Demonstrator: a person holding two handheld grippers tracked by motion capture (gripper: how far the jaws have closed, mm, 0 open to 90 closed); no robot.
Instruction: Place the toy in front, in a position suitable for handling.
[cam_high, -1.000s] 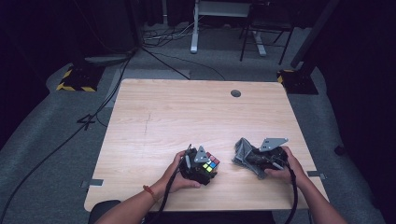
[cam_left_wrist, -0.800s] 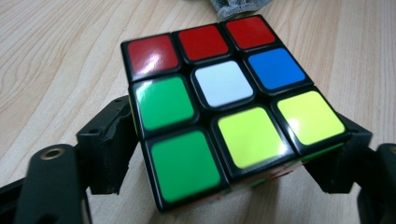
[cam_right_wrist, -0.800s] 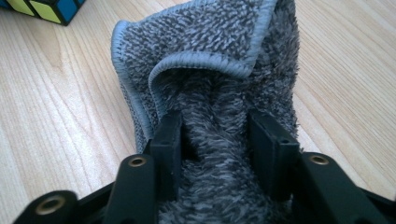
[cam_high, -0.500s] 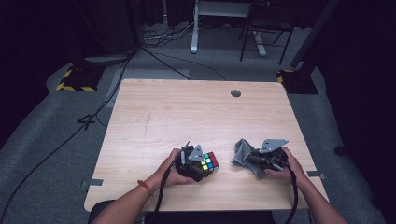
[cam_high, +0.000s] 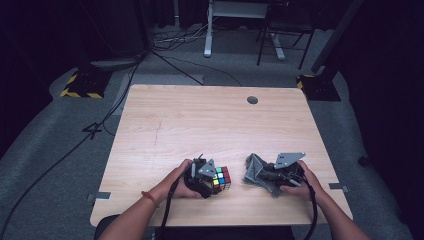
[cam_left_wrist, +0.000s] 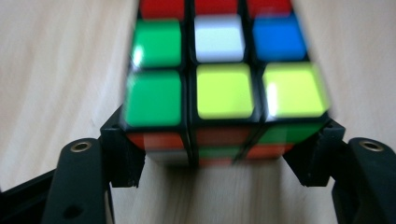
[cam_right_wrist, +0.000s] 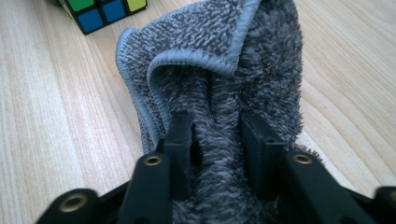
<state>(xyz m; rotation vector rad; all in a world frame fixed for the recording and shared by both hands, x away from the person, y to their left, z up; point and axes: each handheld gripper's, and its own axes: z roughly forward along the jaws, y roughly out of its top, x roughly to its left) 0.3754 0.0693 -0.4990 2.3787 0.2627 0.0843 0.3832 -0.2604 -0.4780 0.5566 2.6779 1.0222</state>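
High view: left gripper (cam_high: 212, 178) jaws hug puzzle cube (cam_high: 221, 178) at its lower corners, having just eased apart — cube on wooden table (cam_high: 200, 120), near edge. Right gripper (cam_high: 257, 175) pinches bunched grey cloth (cam_high: 254, 170) just beside cube, jaws likewise just loosening — fold between them.

Left tool (cam_high: 212, 177) low at near edge, jaws just reopening slightly; right tool (cam_high: 255, 172) likewise, pointing left.
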